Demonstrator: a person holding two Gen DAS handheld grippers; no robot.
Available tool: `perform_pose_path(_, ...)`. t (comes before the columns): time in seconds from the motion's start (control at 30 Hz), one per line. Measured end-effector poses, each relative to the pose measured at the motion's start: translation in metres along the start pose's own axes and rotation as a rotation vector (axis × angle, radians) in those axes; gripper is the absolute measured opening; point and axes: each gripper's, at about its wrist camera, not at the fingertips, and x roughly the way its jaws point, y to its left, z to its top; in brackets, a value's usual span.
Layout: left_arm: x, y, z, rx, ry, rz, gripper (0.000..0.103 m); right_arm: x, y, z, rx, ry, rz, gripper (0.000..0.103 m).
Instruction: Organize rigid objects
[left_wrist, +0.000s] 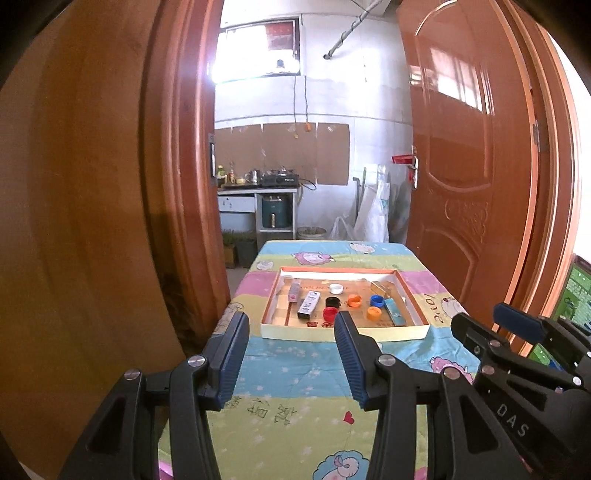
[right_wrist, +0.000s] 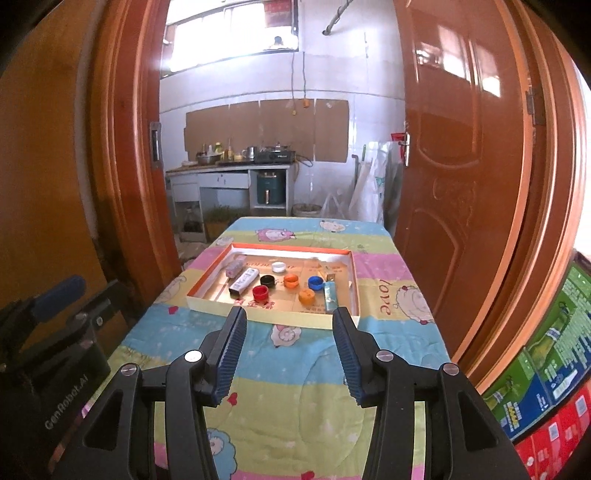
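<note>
A shallow tray (left_wrist: 343, 334) (right_wrist: 207, 304) with an orange rim lies on the table ahead of both grippers. In it are a white cap (left_wrist: 336, 288), a black cap (left_wrist: 332, 302), a red cap (left_wrist: 330, 314), two orange caps (left_wrist: 354, 300), a blue cap (left_wrist: 376, 300), a light-blue lighter (left_wrist: 395, 312), a white-and-black box (left_wrist: 308, 304), a small pink box (left_wrist: 294, 291) and a gold box (left_wrist: 382, 287). My left gripper (left_wrist: 291, 315) hangs open and empty just short of the tray's near wall. Beside it, my right gripper (right_wrist: 290, 311) is also open and empty.
The table (right_wrist: 295, 369) wears a pastel cloth with cartoon sheep. A wooden door frame (left_wrist: 184, 184) stands close on the left, and an open brown door (left_wrist: 472, 166) on the right. Coloured cartons (right_wrist: 546, 369) are stacked at the right. A kitchen counter (right_wrist: 229, 170) lies beyond.
</note>
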Motion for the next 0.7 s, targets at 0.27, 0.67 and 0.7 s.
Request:
perform_pose_path(0.27, -0.009, -0.002, -0.001, 0.003, -0.014, 0.007, 0.048, -0.013, 0.003, -0.005, -0.013, -0.026, -0.002, 0.055)
perform_pose_path(0.67, -0.014, -0.001, -0.005, 0.010, 0.005, -0.021, 0.048, -0.014, 0.005, -0.009, -0.012, -0.024, -0.011, 0.072)
perform_pose_path(0.7, -0.013, -0.001, -0.005, 0.010, 0.005, -0.021, 0.048, -0.015, 0.005, -0.008, -0.012, -0.024, -0.012, 0.073)
